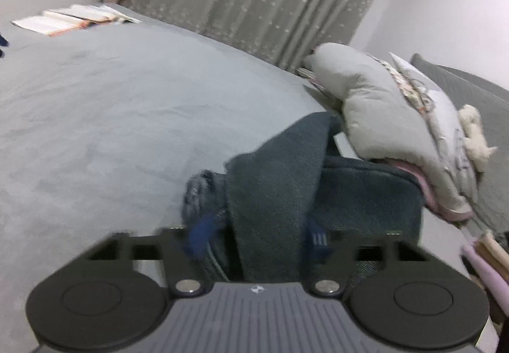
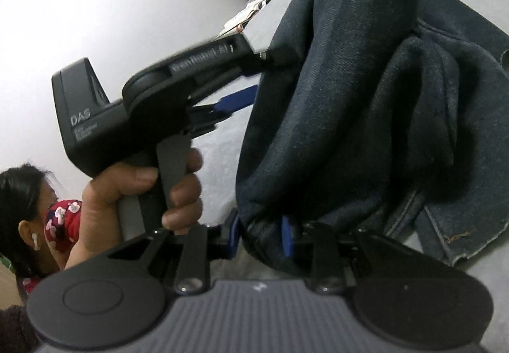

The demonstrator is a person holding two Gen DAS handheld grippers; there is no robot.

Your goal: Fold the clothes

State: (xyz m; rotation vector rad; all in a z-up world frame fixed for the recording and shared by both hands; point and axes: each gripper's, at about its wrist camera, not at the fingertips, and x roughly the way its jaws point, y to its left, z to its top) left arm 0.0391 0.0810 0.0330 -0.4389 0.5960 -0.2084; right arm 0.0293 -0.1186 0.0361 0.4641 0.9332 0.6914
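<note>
Both grippers pinch the dark denim jeans (image 2: 334,105) and carry them above the grey bed (image 1: 111,105): the left gripper (image 1: 257,238) has a fold clamped between its blue fingers (image 1: 200,237), and the right gripper (image 2: 261,235) likewise grips a bunched edge. Ahead of the left fingers, to the right, lie pillows (image 1: 381,117). Risk: the thick, bunched denim may slip from either narrow pinch, or drape unevenly, spoiling the fold.
</note>
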